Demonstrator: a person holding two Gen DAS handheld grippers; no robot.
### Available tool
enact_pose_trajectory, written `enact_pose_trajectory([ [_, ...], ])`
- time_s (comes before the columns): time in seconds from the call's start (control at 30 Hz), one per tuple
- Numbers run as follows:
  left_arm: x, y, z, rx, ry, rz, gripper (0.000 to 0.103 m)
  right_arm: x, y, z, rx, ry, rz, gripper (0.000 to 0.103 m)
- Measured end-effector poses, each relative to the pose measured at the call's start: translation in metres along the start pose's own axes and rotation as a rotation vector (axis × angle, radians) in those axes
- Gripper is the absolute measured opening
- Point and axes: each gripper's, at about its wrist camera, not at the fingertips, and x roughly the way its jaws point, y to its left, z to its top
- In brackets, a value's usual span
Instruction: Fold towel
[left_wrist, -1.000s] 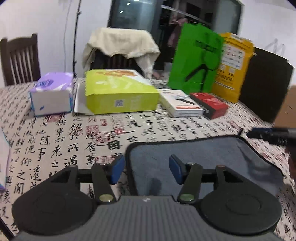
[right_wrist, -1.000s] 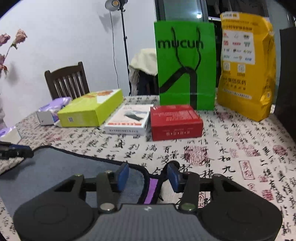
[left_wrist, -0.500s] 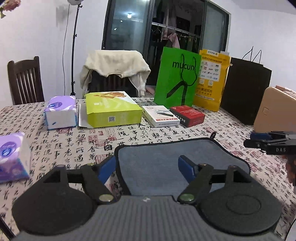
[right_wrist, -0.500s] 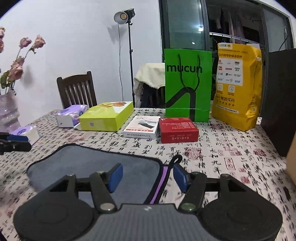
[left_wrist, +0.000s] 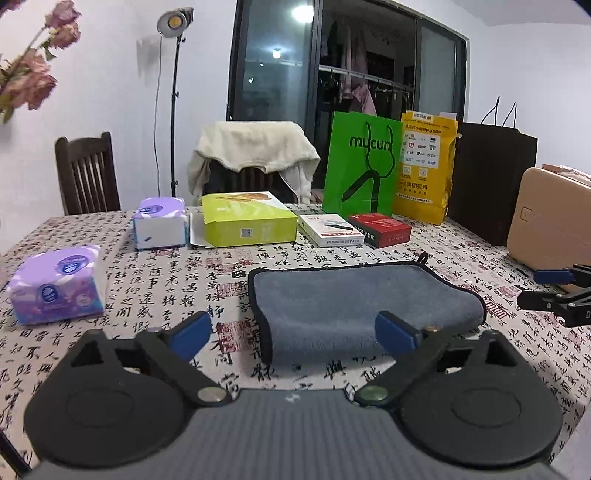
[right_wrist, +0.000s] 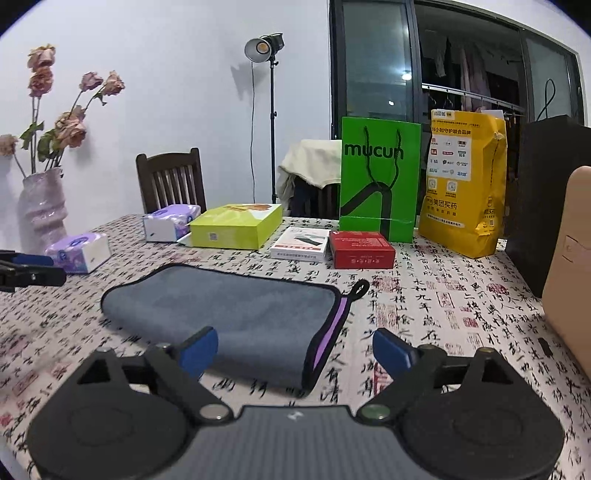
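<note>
Calligraphy-print counter (left_wrist: 155, 295) with a folded grey towel (left_wrist: 354, 310) lying flat at its middle.
Left hand-held gripper (left_wrist: 293, 330) and right hand-held gripper (right_wrist: 293, 349) both hover above the towel's near edge, jaws spread wide, holding nothing; boxes and a green bag (right_wrist: 378, 181) stand behind.

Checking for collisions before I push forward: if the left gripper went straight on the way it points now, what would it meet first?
Most likely the folded grey towel, which lies straight ahead of the open left gripper on the table. The boxes sit well behind it. Height above the cloth is unclear, so it might skim over.
</note>
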Motion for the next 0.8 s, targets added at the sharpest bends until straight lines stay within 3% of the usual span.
enact_pose_trajectory([
  [0.33,-0.040,-0.008,-0.020,-0.004,-0.076,0.044,0.103,-0.039,0.024,-0.019,-0.024,-0.065,-0.011,0.103],
  [0.6,-0.065,-0.013,-0.040,0.008,-0.109,0.091,0.103,-0.060,0.042,-0.041,-0.022,-0.077,-0.012,0.103],
  [0.8,-0.092,-0.022,-0.052,-0.015,-0.137,0.079,0.103,-0.088,0.050,-0.054,0.003,-0.111,-0.011,0.103],
])
